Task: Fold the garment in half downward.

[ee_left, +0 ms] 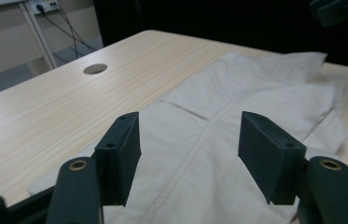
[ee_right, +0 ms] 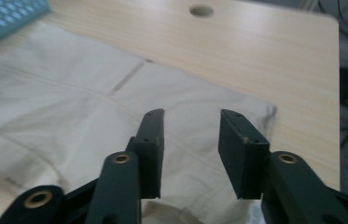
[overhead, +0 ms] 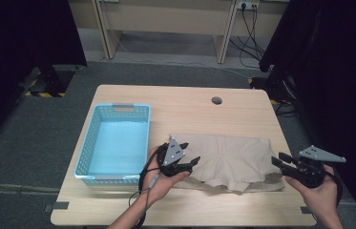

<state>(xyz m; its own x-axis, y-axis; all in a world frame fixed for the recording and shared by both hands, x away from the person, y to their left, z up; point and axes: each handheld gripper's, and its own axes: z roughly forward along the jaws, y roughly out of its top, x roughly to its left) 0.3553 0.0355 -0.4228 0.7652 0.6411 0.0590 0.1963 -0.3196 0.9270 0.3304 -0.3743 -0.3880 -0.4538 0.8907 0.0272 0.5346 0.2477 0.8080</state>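
Two grippers, jaws parted and empty, over one folded beige garment.

The left gripper [overhead: 192, 163] hangs at the garment's [overhead: 233, 160] left edge, the right gripper [overhead: 280, 162] at its right edge; nothing sits between either pair of jaws. The garment lies near-right on one wooden table [overhead: 175, 102]. One light-blue basket [overhead: 113, 176] stands left; one round hole [overhead: 216, 100] lies far.

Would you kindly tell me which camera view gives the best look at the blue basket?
The high view shows it best: the whole blue basket sits on the table's left side, beside the folded beige cloth, its rim and perforated walls all visible. The right gripper view catches one corner at the top left.
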